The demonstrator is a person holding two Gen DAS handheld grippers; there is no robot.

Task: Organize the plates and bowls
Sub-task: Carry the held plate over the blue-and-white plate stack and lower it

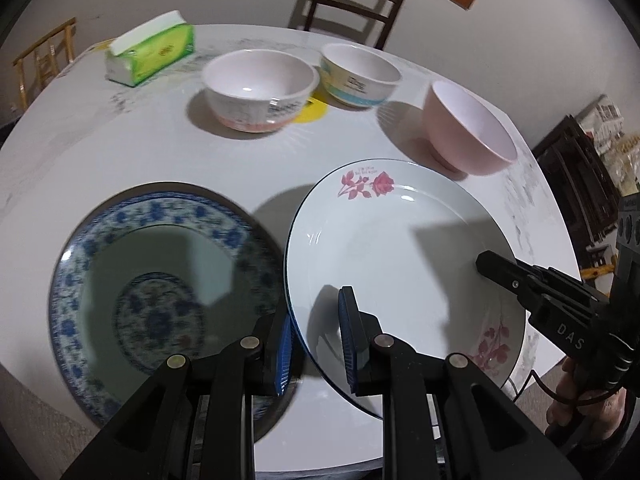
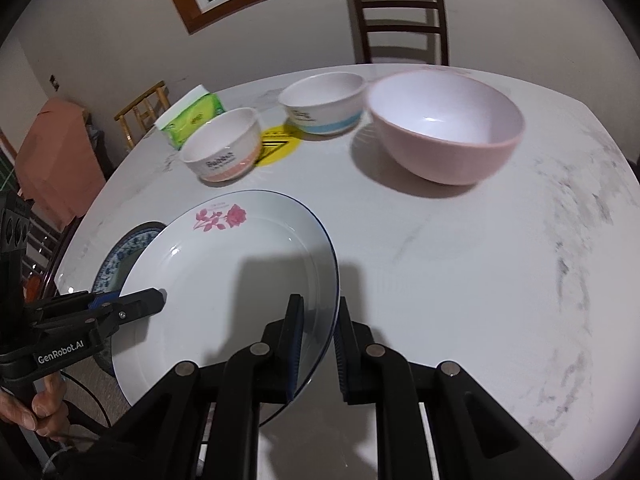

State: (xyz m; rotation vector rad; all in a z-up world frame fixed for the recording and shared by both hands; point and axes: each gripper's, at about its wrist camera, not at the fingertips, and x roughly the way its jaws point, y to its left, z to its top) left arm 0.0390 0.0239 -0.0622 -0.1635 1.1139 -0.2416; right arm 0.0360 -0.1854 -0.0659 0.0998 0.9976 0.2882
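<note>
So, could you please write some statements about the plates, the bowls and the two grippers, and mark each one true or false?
1. Both the left gripper and right gripper clamp the rose plate. True.
2. The rose plate lies flat on the table. False: it is tilted, lifted off.
3. Three bowls stand on the table. True.
4. The pink bowl holds soup. False: it is empty.
5. The blue patterned plate is stacked on the rose plate. False: it lies beside and below.
</note>
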